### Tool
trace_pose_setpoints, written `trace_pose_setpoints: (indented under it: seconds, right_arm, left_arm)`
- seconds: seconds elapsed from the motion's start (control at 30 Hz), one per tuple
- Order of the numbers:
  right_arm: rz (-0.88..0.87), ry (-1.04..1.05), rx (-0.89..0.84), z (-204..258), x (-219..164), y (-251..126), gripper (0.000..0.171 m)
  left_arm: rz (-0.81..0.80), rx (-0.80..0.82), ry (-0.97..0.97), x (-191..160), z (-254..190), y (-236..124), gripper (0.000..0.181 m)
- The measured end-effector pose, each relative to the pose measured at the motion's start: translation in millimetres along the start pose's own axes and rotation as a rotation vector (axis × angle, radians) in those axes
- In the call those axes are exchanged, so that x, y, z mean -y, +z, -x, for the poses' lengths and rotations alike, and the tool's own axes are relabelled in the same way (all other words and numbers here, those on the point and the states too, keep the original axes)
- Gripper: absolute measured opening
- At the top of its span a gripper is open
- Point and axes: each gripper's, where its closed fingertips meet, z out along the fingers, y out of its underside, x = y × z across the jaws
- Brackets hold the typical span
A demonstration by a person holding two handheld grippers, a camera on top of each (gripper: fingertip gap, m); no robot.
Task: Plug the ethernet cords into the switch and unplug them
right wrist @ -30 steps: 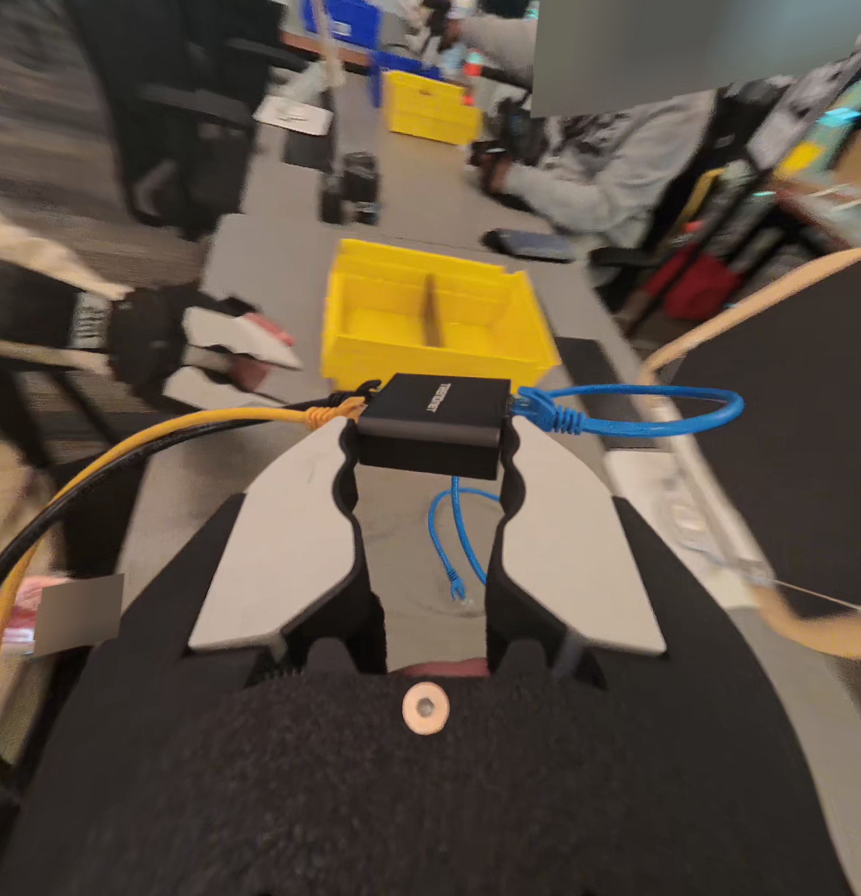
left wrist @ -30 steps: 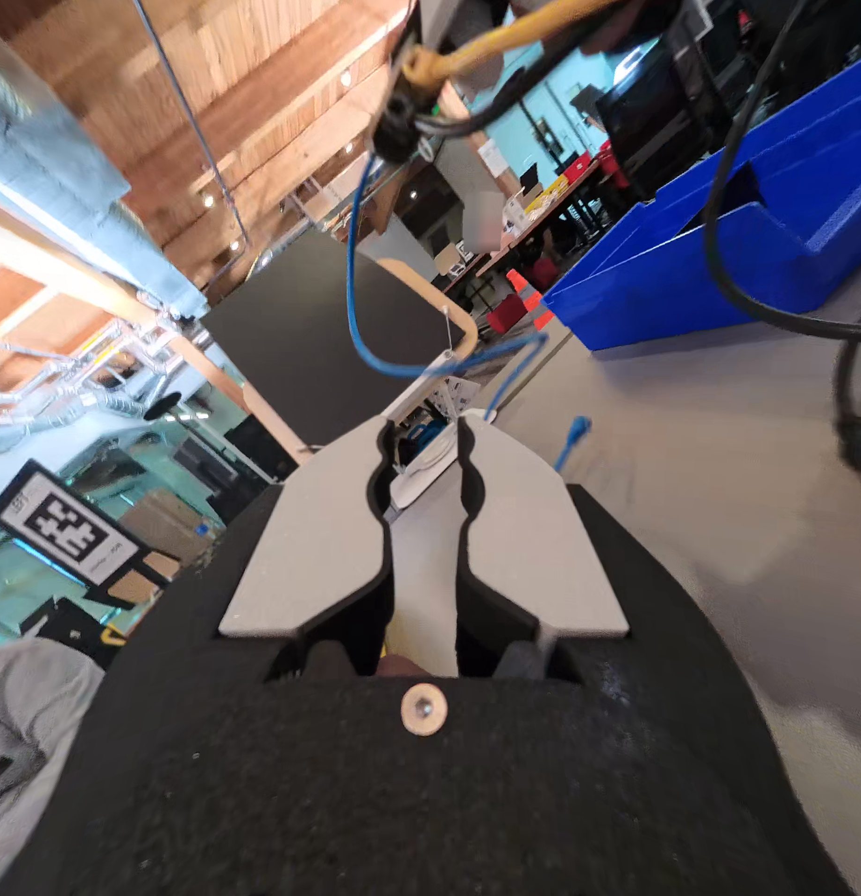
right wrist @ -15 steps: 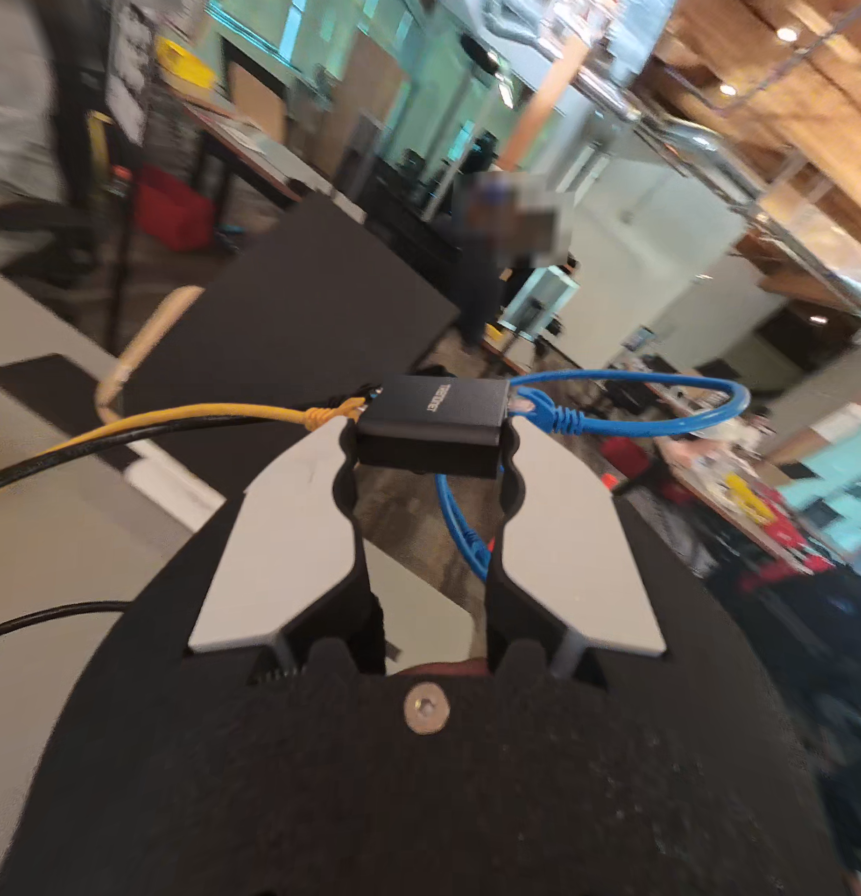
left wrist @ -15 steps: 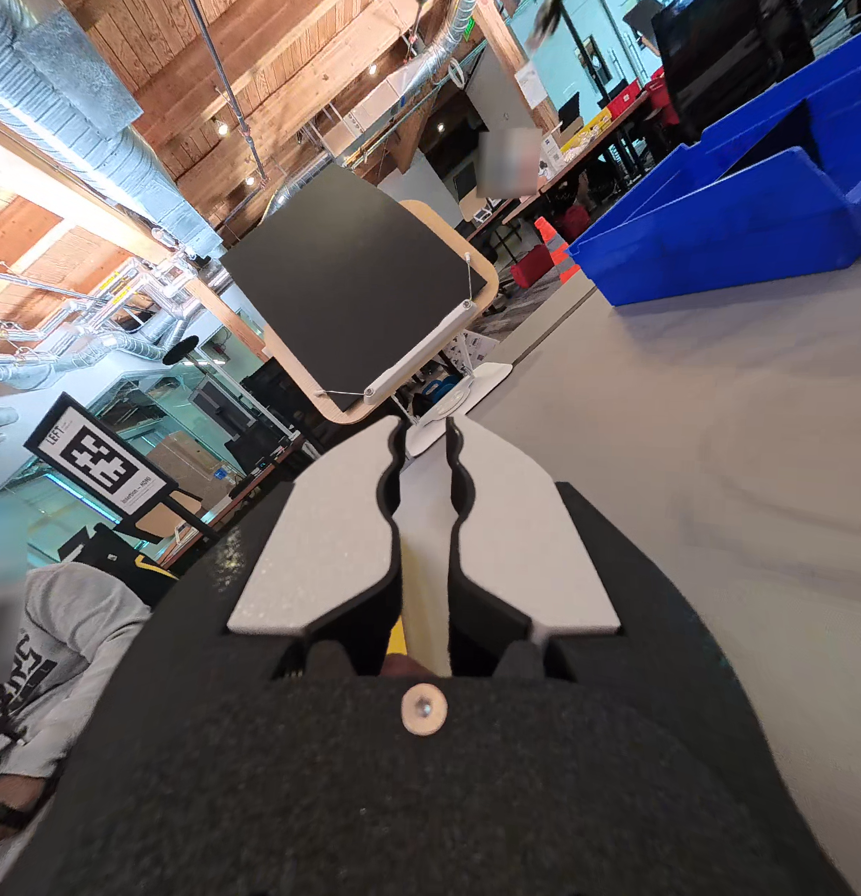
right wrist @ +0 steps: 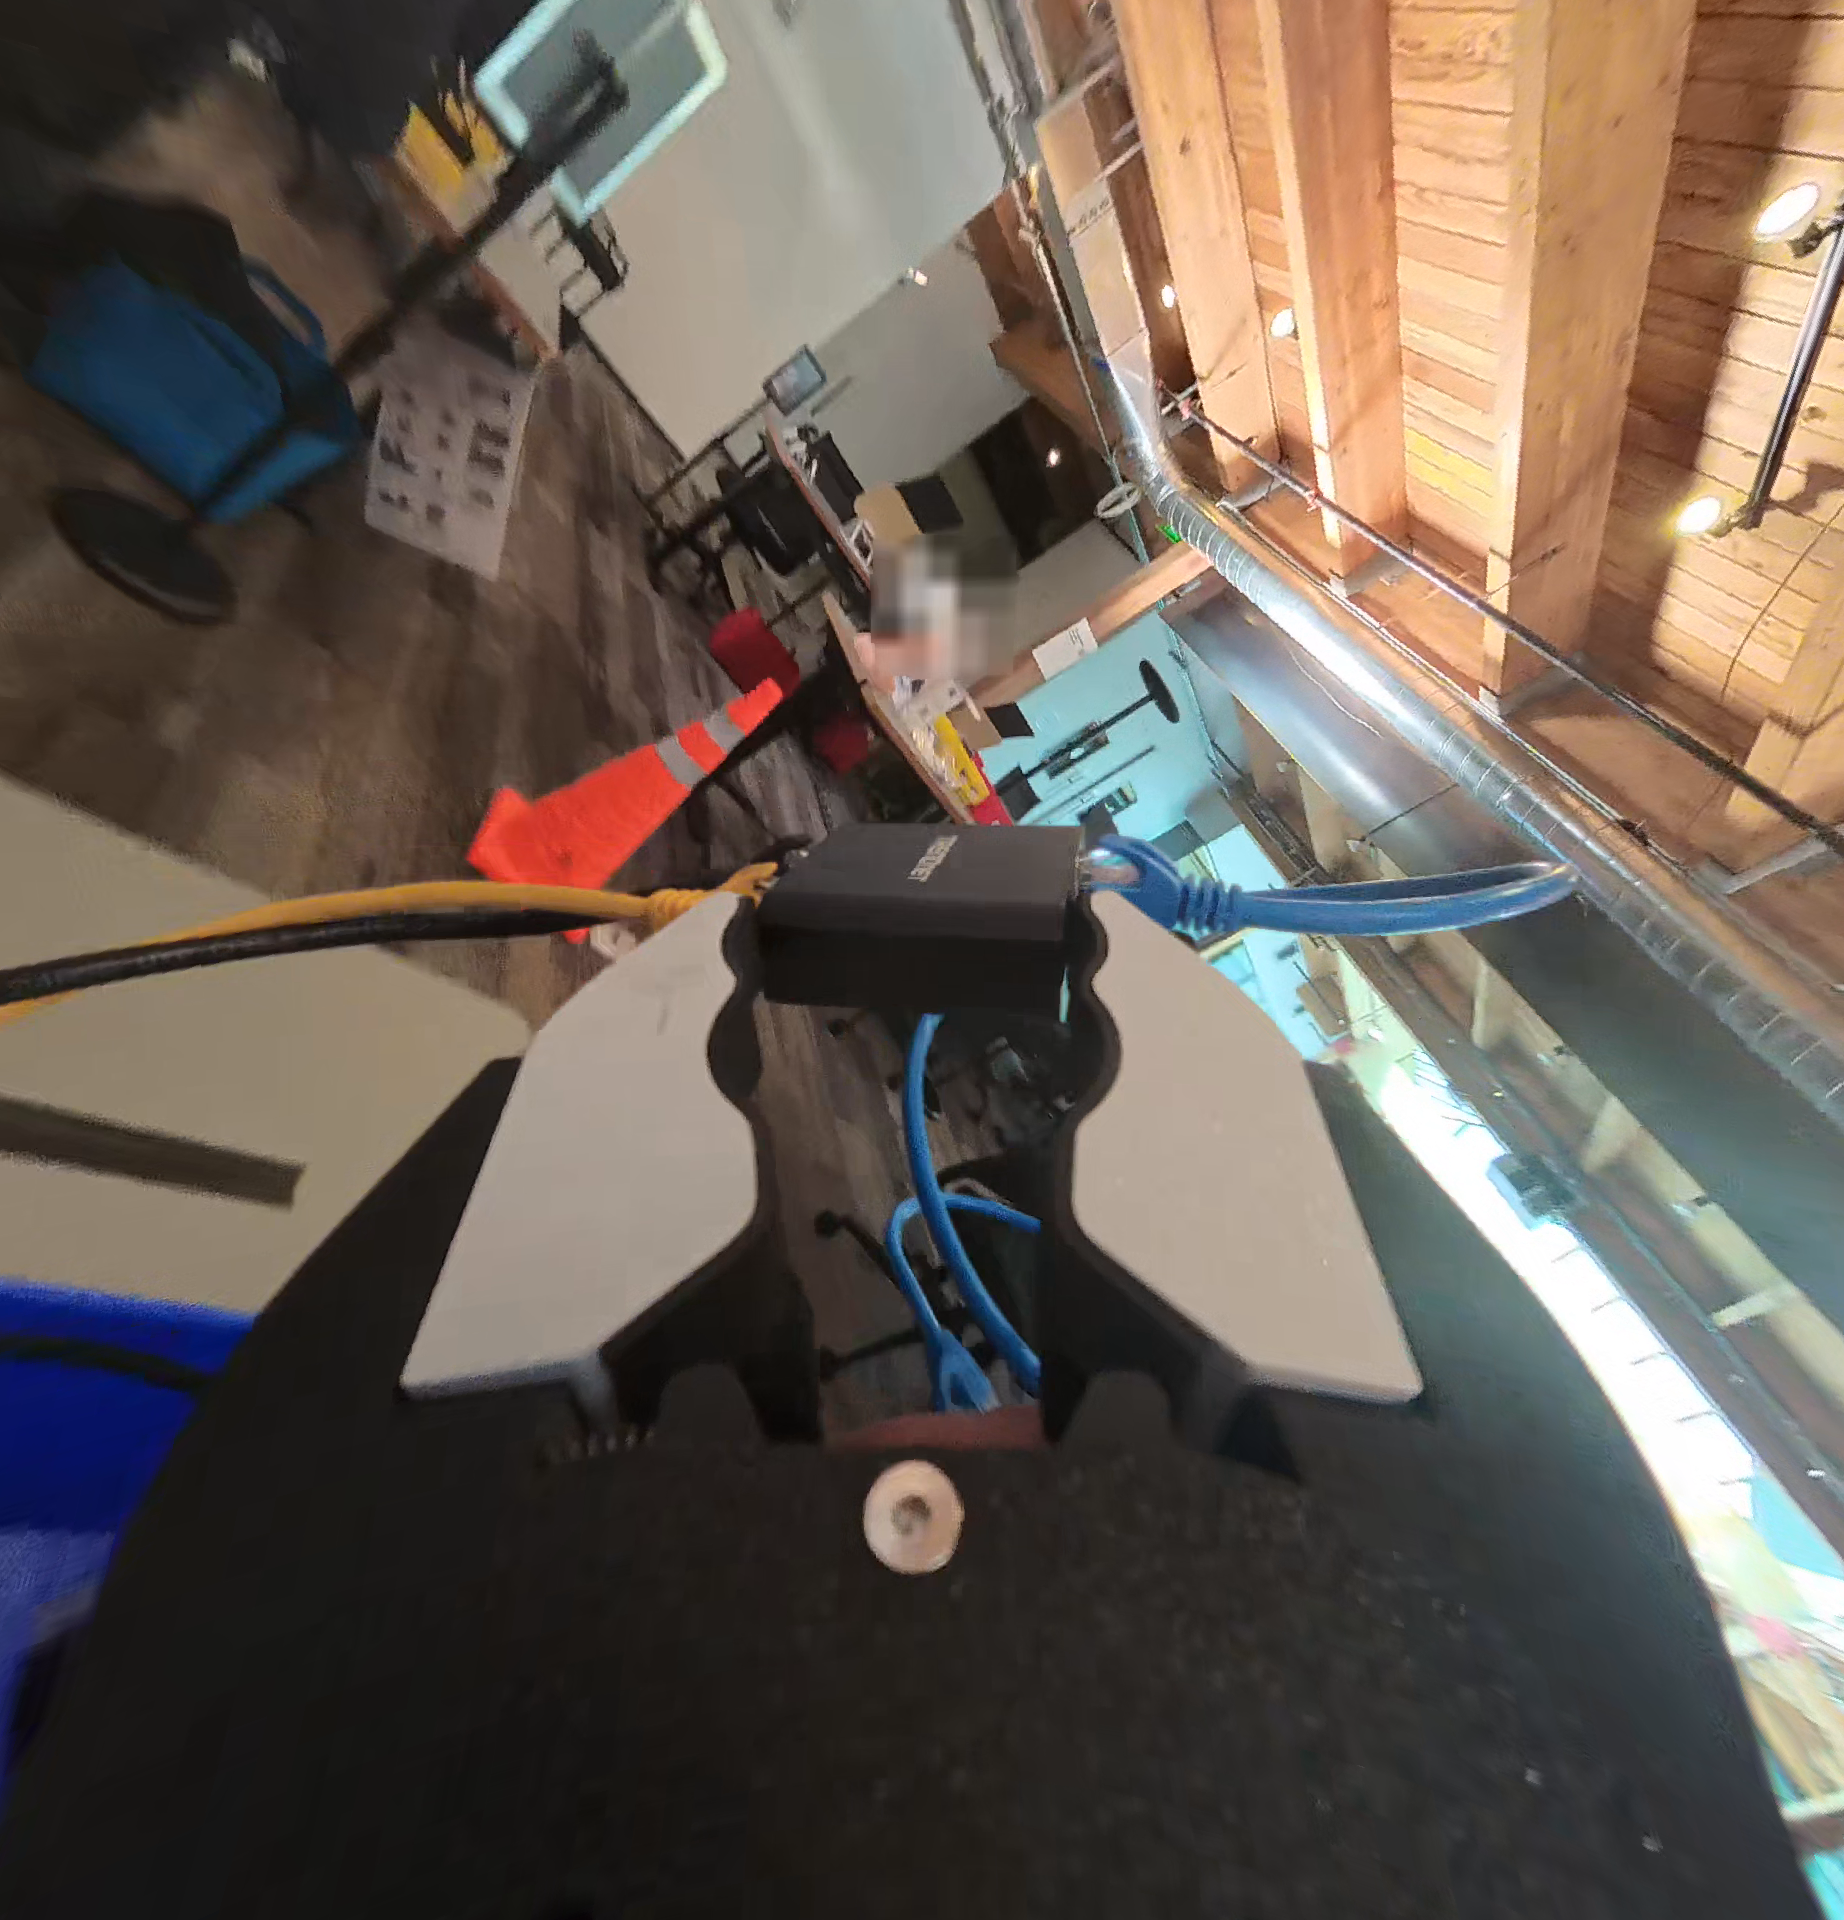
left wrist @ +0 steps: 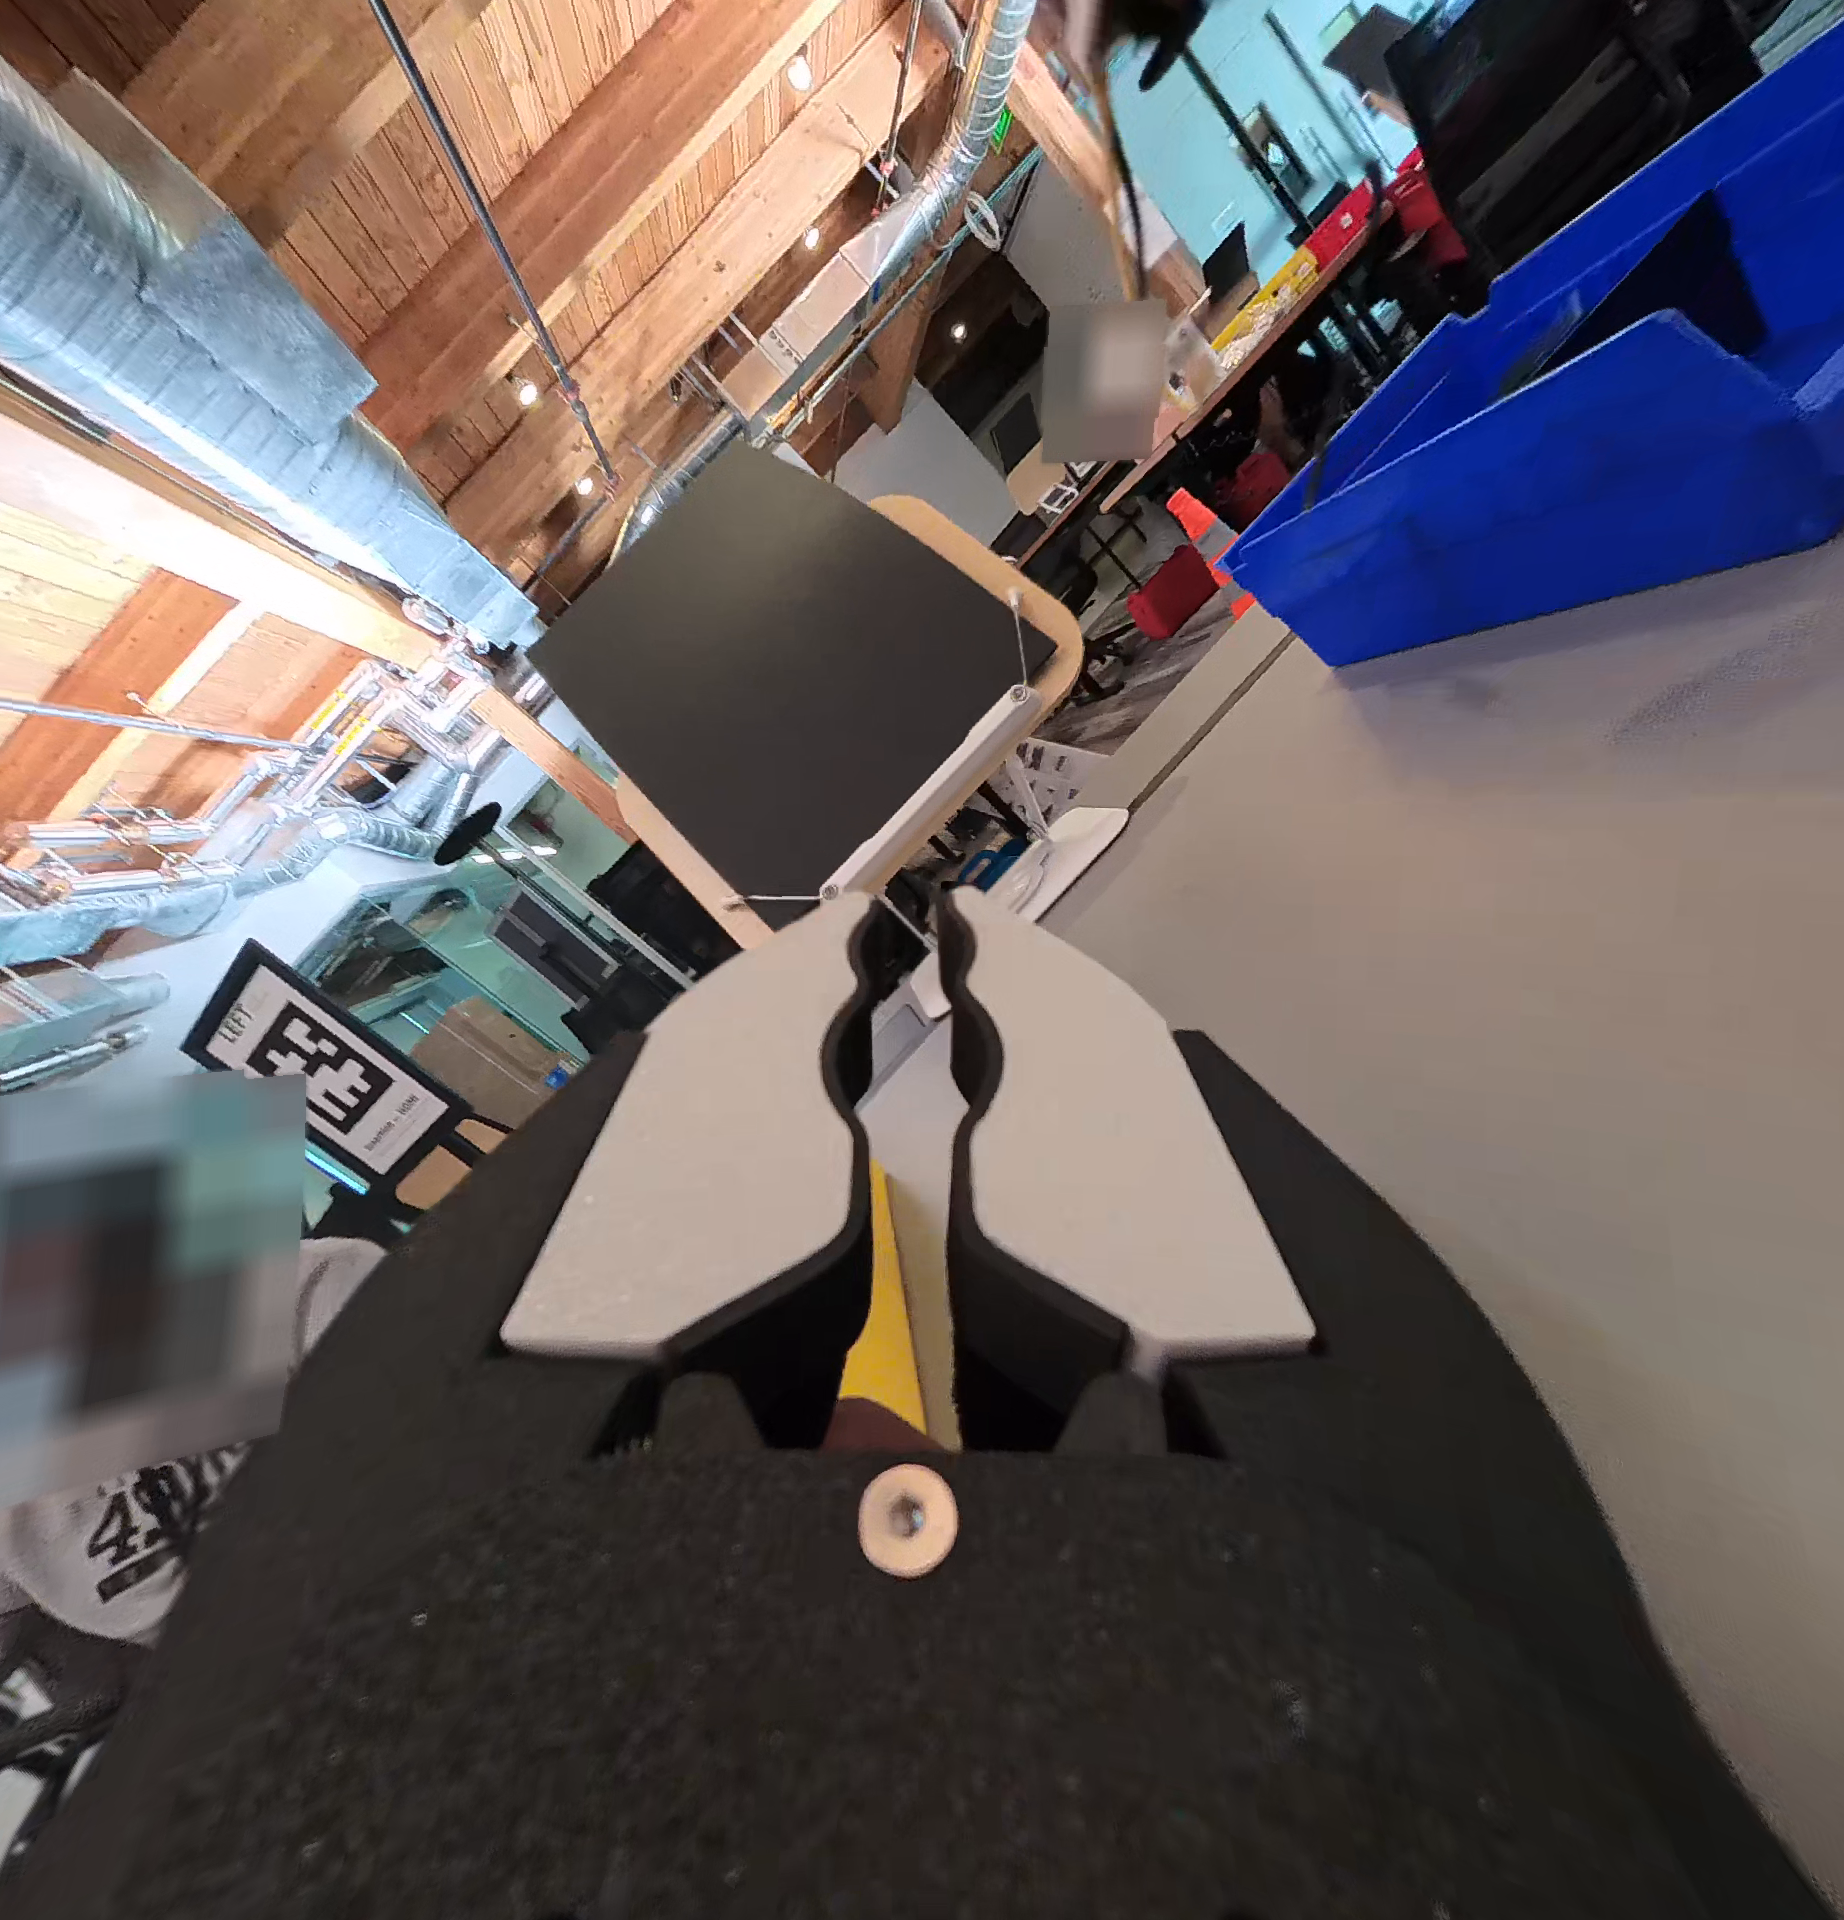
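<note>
My right gripper [right wrist: 918, 925] is shut on the small black switch [right wrist: 918, 914] and holds it in the air, tilted, off the table's edge. A yellow cord [right wrist: 430, 904] and a black cable [right wrist: 274, 940] are plugged into its left side. A blue cord [right wrist: 1313, 899] is plugged into its right side, loops round and hangs between my fingers. My left gripper [left wrist: 910, 920] hovers low over the grey table [left wrist: 1520, 935]. It is almost shut, with a narrow slit, and holds nothing. A blurred cable [left wrist: 1126, 156] dangles at the top of the left wrist view.
A large blue bin [left wrist: 1624, 436] stands on the table to the right; it also shows in the right wrist view [right wrist: 66, 1403]. A black board with a wooden rim [left wrist: 793, 686] stands ahead. An orange cone [right wrist: 627, 800] is on the floor. A person's grey sleeve [left wrist: 118, 1558] is at left. Tip to tip, the grippers are about 55 centimetres apart.
My right gripper has lifted and swung the switch with its cords away from over the table. The left gripper's jaws have narrowed, and the hanging cords have left its view.
</note>
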Motion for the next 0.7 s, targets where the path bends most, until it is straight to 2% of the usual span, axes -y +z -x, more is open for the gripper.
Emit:
trace_pose_setpoints:
  seconds: [0.1, 0.27, 0.4, 0.47, 0.53, 0.6, 0.67, 0.7]
  right_arm:
    - [0.038, -0.055, 0.088, 68.5, -38.2, -1.1, 0.057]
    - [0.112, -0.007, 0.256, 145.9, -82.6, -31.1, 0.057]
    - [0.206, 0.062, 0.382, 186.5, -111.2, -64.0, 0.057]
    - [0.288, 0.066, 0.502, 210.3, -123.6, -79.6, 0.057]
    - [0.370, 0.046, 0.621, 230.0, -132.3, -88.9, 0.058]
    - [0.408, 0.053, 0.671, 237.1, -131.5, -85.3, 0.057]
    - [0.557, -0.004, 0.760, 248.1, -149.9, -84.3, 0.057]
    - [0.645, -0.028, 0.796, 253.0, -161.7, -85.8, 0.046]
  left_arm:
    - [-0.011, 0.003, 0.025, 2.4, -2.0, -3.0, 0.008]
    - [0.003, -0.021, -0.003, -2.5, -7.6, -0.9, 0.008]
    - [0.019, -0.027, -0.024, -7.1, -8.0, 1.5, 0.008]
    - [0.025, -0.031, -0.038, -9.1, -7.9, 2.7, 0.008]
    - [0.029, -0.037, -0.057, -10.7, -8.5, 4.5, 0.008]
    - [0.034, -0.046, -0.070, -12.2, -10.2, 6.6, 0.008]
    - [0.042, -0.055, -0.069, -14.7, -12.6, 8.3, 0.009]
    - [0.043, -0.059, -0.064, -15.3, -13.5, 8.4, 0.009]
